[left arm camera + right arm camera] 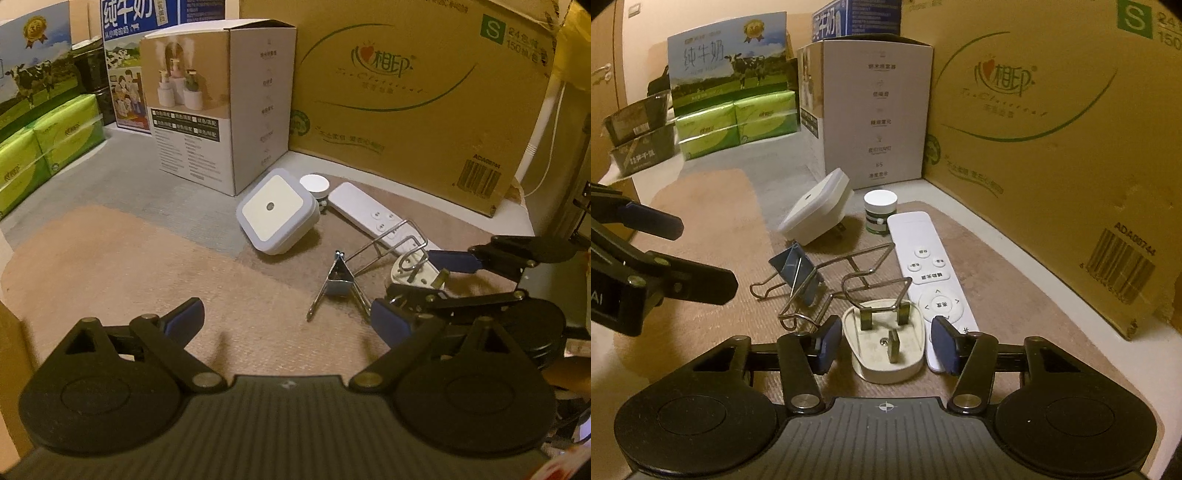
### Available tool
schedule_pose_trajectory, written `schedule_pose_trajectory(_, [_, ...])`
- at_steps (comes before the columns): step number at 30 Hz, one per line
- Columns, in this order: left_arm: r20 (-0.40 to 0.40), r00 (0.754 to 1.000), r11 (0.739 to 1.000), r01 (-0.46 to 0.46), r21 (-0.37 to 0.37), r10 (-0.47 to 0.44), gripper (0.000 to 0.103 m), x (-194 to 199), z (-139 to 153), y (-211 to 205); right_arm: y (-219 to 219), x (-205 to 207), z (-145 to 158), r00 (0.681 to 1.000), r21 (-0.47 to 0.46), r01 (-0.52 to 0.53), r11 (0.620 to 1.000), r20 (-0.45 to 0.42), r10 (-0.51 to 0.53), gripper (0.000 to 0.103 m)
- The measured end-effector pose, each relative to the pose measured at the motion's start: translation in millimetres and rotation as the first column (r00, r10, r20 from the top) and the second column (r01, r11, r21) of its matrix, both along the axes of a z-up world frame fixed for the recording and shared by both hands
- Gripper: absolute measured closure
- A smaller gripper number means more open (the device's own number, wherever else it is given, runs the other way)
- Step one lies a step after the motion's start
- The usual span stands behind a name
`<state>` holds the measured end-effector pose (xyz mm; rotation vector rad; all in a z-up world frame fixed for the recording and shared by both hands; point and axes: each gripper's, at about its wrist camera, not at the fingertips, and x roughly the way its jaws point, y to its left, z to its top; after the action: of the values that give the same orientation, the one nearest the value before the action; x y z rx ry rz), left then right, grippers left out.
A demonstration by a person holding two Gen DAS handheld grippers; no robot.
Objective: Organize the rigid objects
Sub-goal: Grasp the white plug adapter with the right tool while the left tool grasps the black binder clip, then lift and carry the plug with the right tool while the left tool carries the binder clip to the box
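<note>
A white plug (886, 345) lies prongs-up on the tan mat (713, 221), between the blue pads of the right gripper (886, 345). The jaws stand narrow around it, one pad at each side; whether they press is hard to tell. A wire rack (864, 280) rests across the plug's far end, beside a blue binder clip (796, 267). The remote (925, 266) lies just right, its near end hidden behind a pad. Farther off sit a night light (816, 212) and small jar (881, 212). The left gripper (284, 321) hangs wide open, empty.
</note>
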<state>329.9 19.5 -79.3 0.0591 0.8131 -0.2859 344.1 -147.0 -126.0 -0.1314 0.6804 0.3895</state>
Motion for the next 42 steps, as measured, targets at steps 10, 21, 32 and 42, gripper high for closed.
schedule_pose_trajectory(10, [0.001, 0.998, 0.998, 0.067, 0.000, -0.067, 0.017, 8.9, -4.2, -10.0, -10.0, -17.7, 5.9, 0.999, 0.016, 0.033, 0.999, -0.004, -0.033, 0.055])
schedule_pose_trajectory(21, [0.002, 0.992, 0.991, 0.129, 0.029, -0.129, 0.041, 25.6, -17.4, -29.8, -31.2, -41.2, 5.2, 0.995, 0.056, 0.086, 0.995, -0.048, -0.084, 0.055])
schedule_pose_trajectory(32, [0.004, 0.990, 0.989, 0.139, 0.054, -0.139, 0.078, 29.8, -24.9, -42.4, -34.8, -50.8, 1.1, 0.993, 0.040, 0.095, 0.995, -0.069, -0.092, 0.055])
schedule_pose_trajectory(42, [-0.016, 0.994, 0.993, 0.110, 0.038, -0.109, 0.087, -13.3, -11.3, -31.7, -39.4, -66.7, 1.5, 0.989, 0.060, 0.119, 0.991, -0.096, -0.113, 0.061])
